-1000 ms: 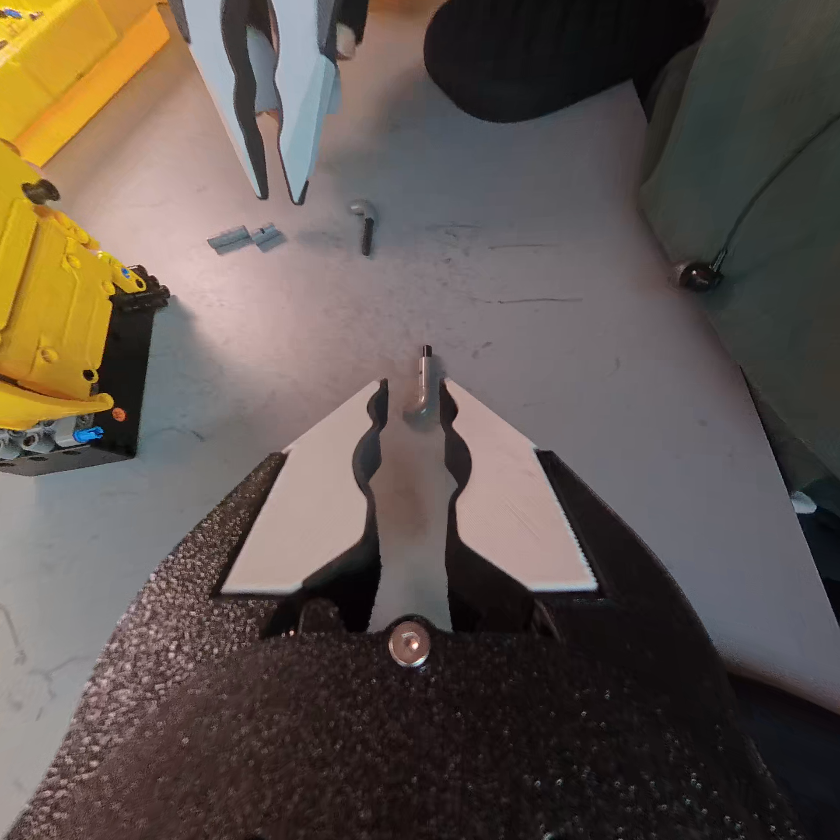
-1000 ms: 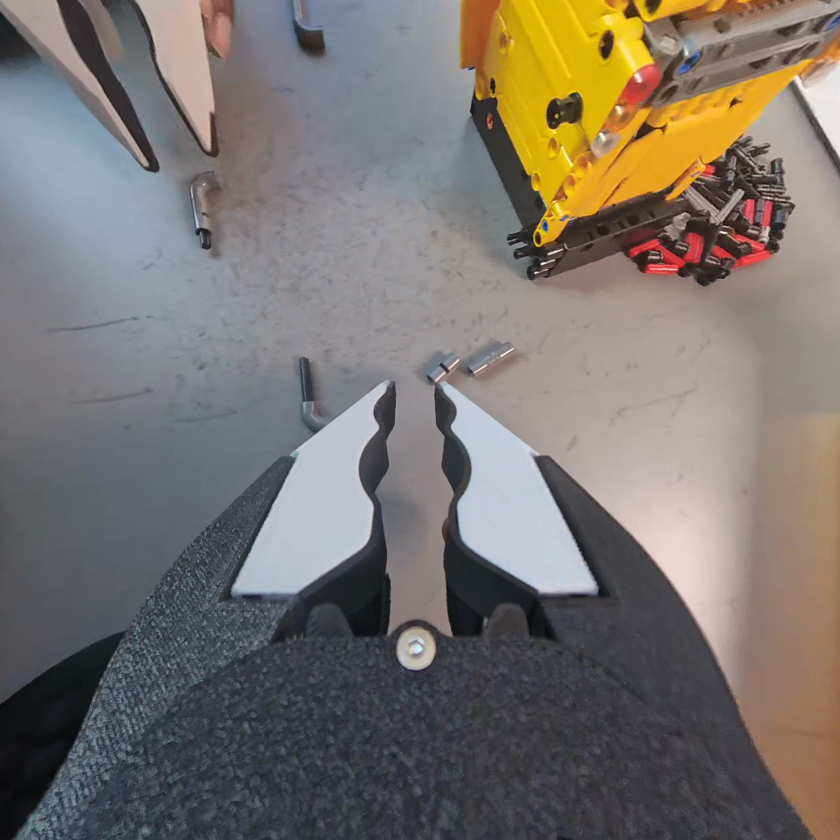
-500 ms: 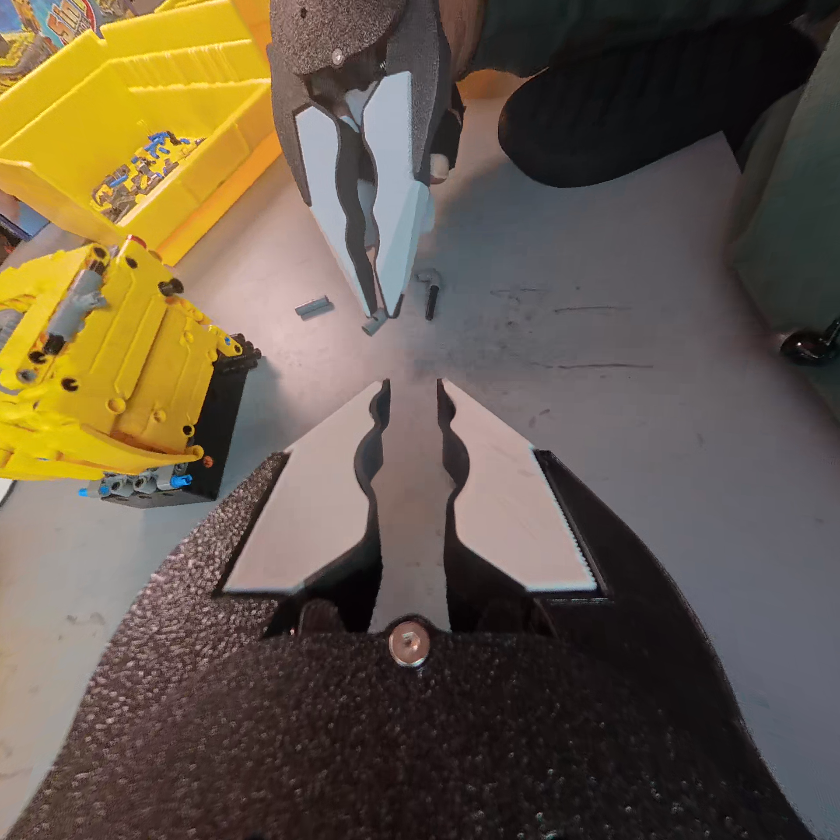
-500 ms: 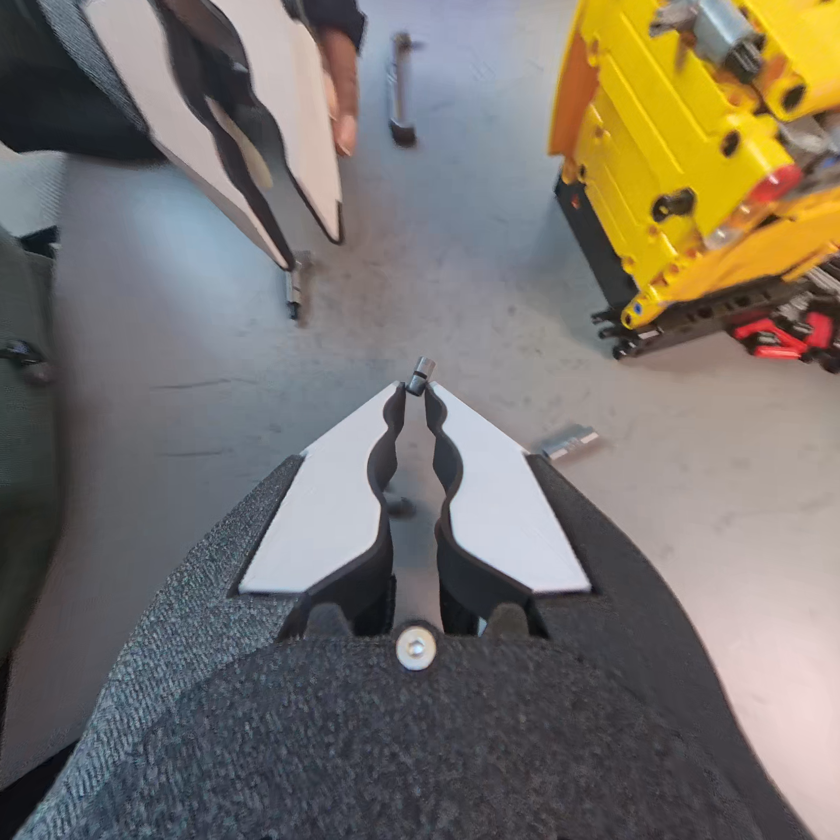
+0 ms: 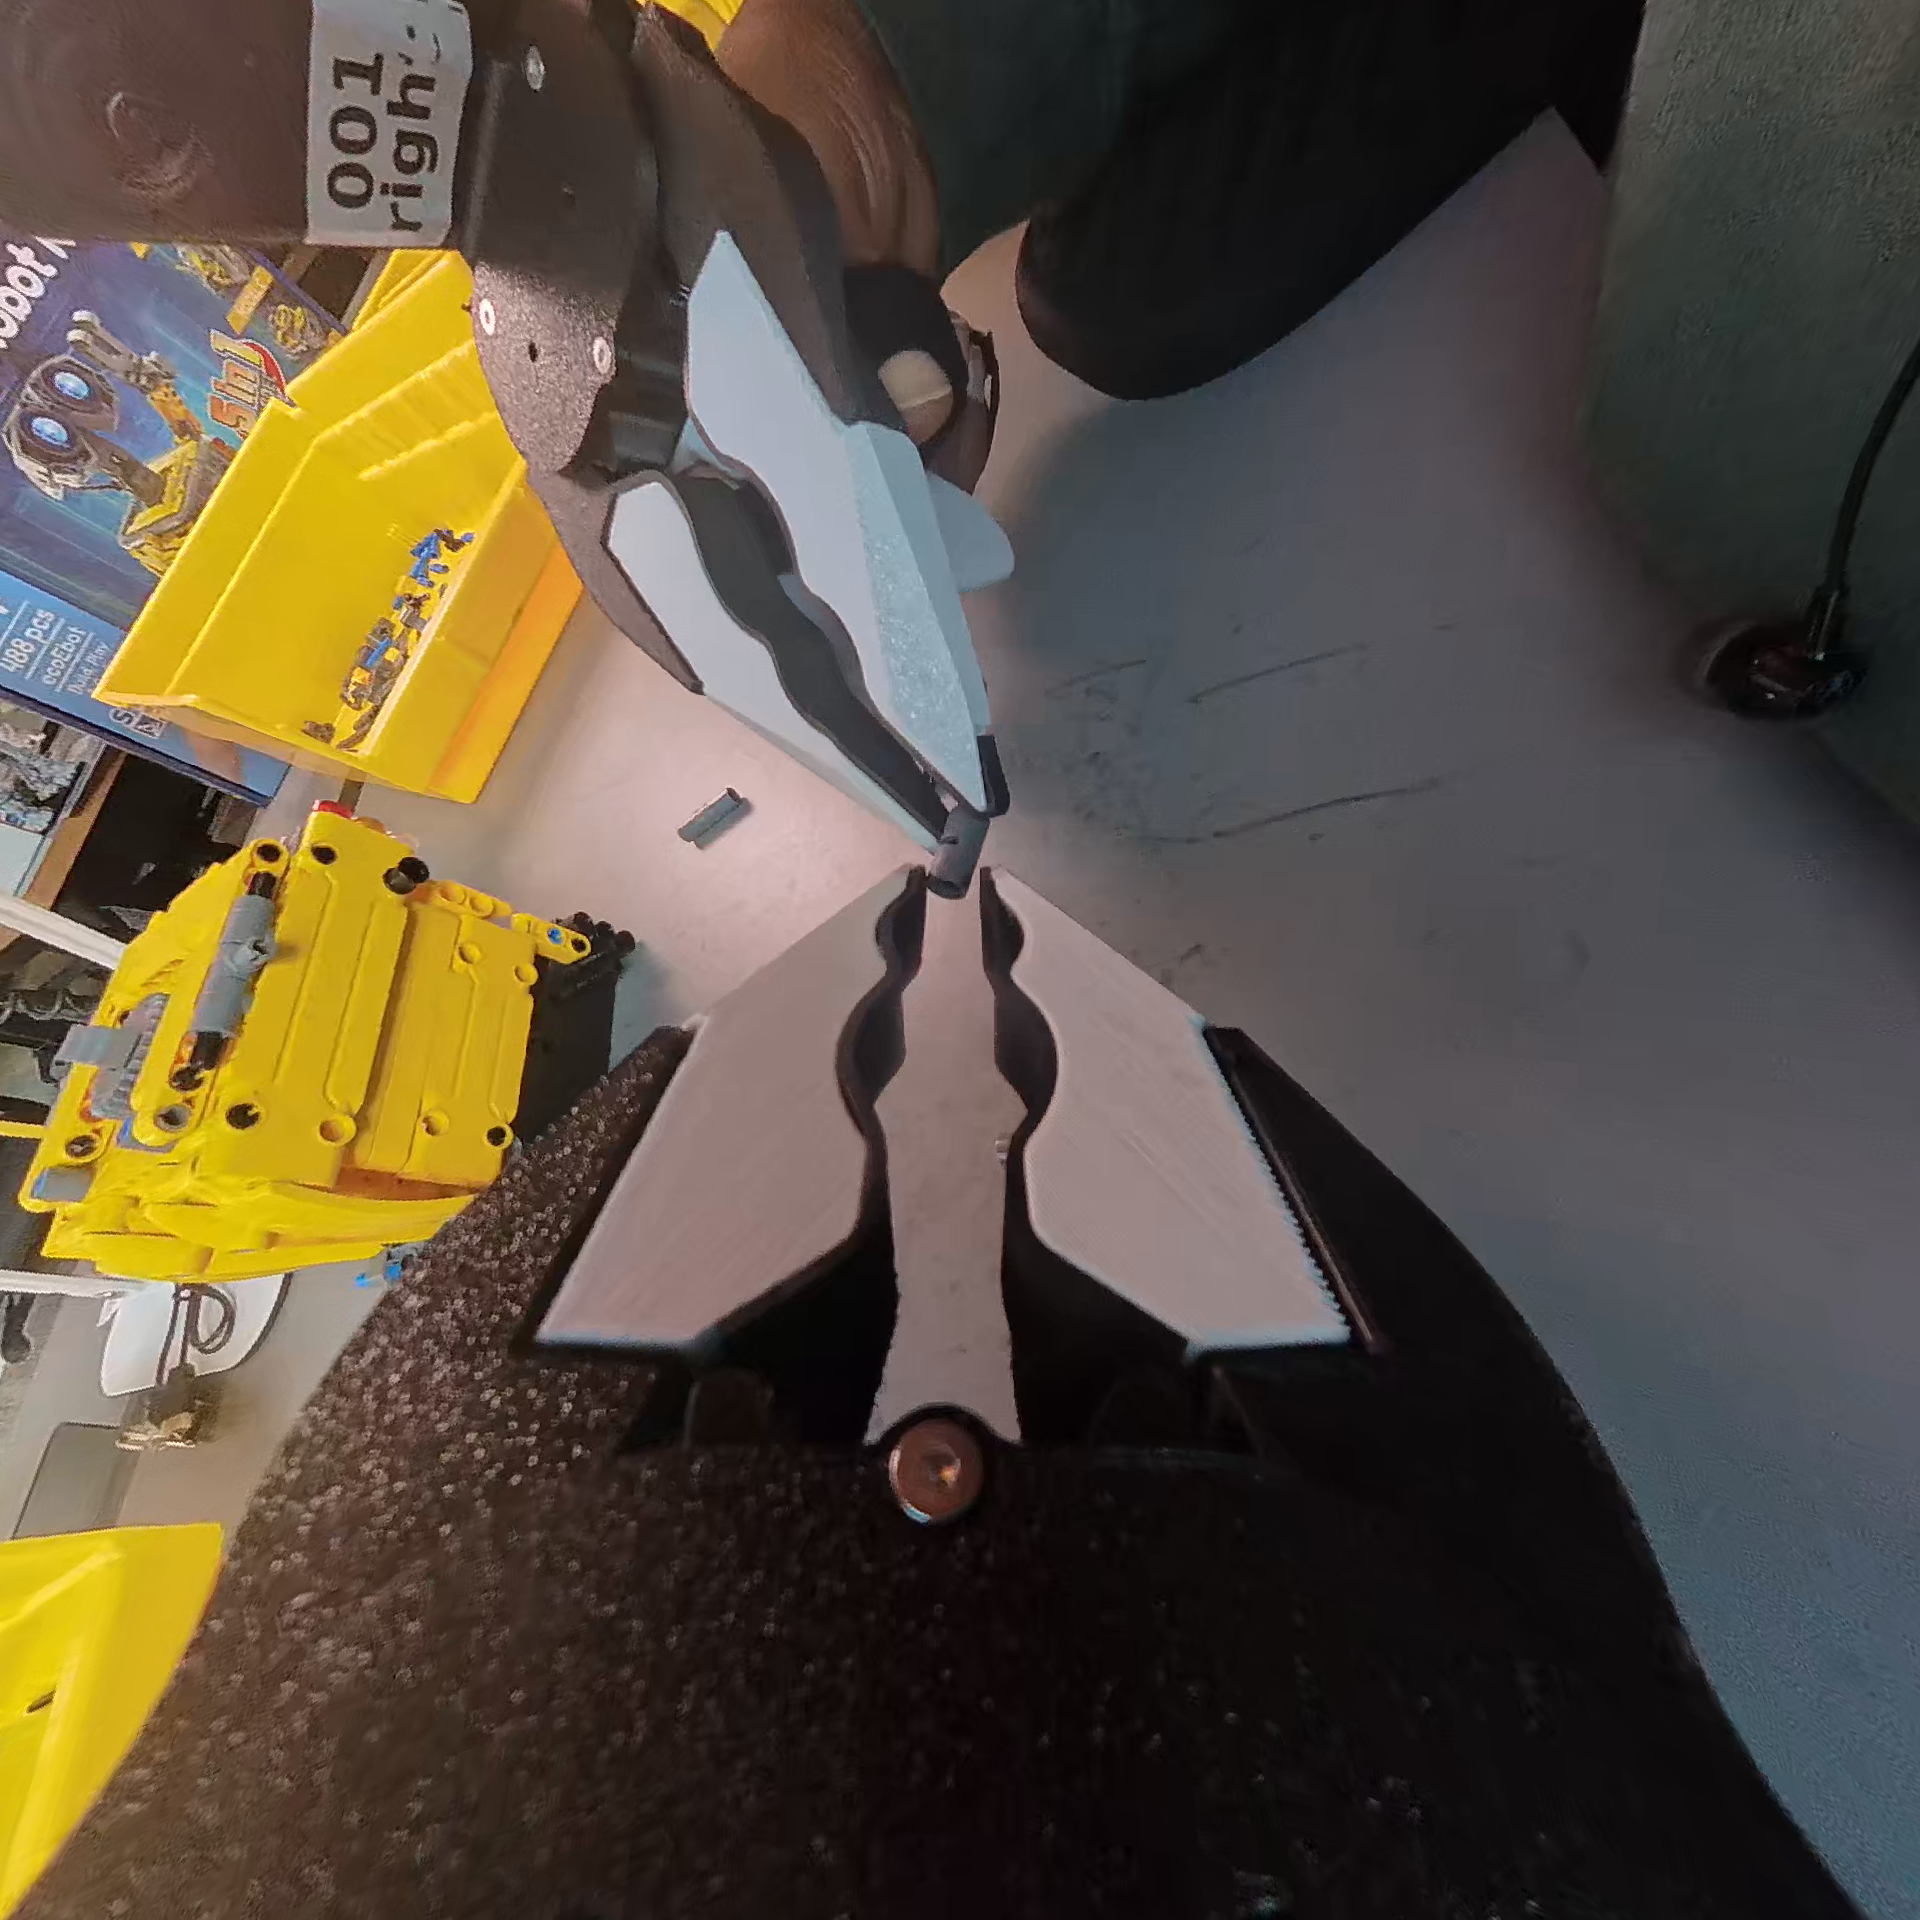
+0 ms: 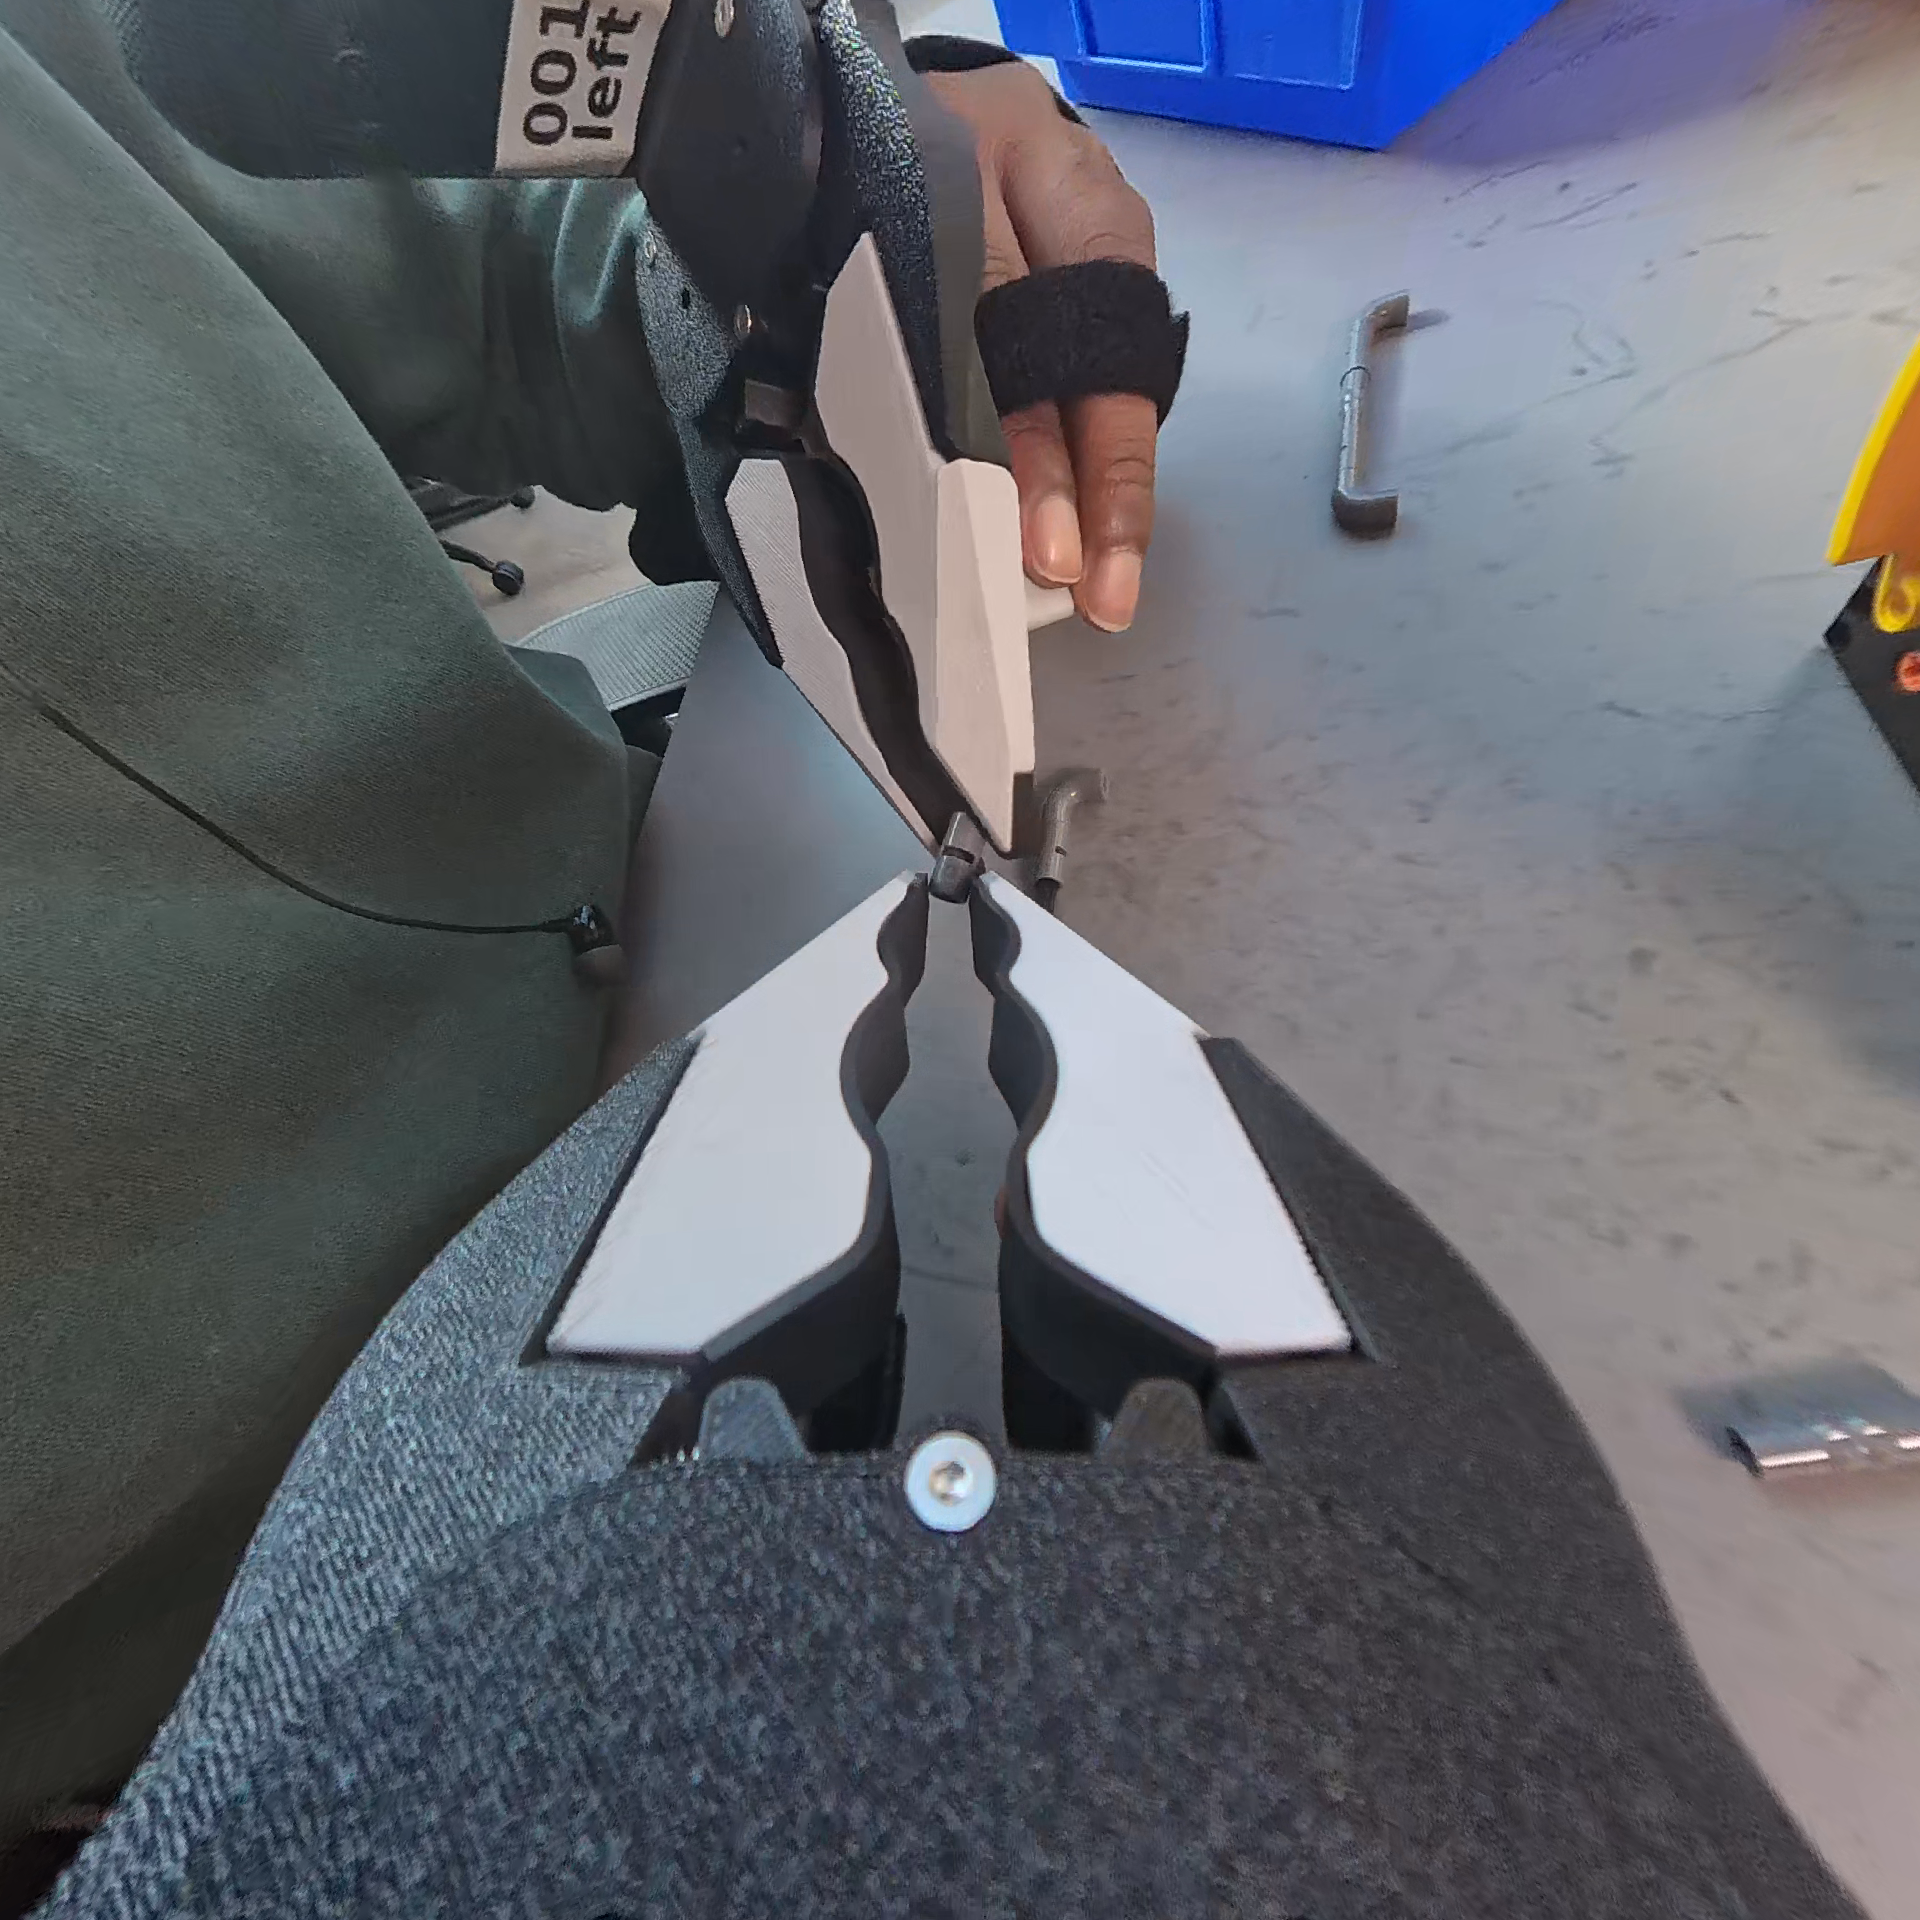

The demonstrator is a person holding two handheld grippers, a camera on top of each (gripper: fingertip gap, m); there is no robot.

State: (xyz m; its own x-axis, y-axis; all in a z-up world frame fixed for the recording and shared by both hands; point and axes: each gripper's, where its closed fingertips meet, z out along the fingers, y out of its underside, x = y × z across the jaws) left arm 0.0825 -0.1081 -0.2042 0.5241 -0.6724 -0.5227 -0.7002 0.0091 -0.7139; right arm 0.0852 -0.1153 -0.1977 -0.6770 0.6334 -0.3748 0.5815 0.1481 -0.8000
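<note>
A small dark grey connector (image 5: pixel 961 847) is held in the air between the two grippers, tip to tip. My right gripper (image 6: pixel 951 883) is shut on one end of the connector (image 6: pixel 949 871). In the left wrist view the right gripper (image 5: pixel 966 805) comes down from the upper left. My left gripper (image 5: pixel 951 881) has its tips closed in on the connector's other end. In the right wrist view the left gripper (image 6: pixel 977 831) reaches down from above with a hand on it. A bent grey pin (image 6: pixel 1060 816) lies on the grey table (image 6: pixel 1455 935) just behind the left gripper.
A yellow brick-built model (image 5: pixel 281 1049) stands at the left, with a yellow bin (image 5: pixel 343 582) of small parts and a blue box (image 5: pixel 62 416) behind it. A short grey sleeve (image 5: pixel 715 818) and a U-shaped grey piece (image 6: pixel 1369 416) lie on the table. A blue bin (image 6: pixel 1247 52) is at the far edge, and a person's green clothing (image 6: pixel 260 727) is at the table's side. My left and right fingertips are right by each other.
My right gripper shut on the connector and lifted it off the table. Both grippers rose and turned toward each other until their tips met. My left gripper's fingers narrowed around the connector.
</note>
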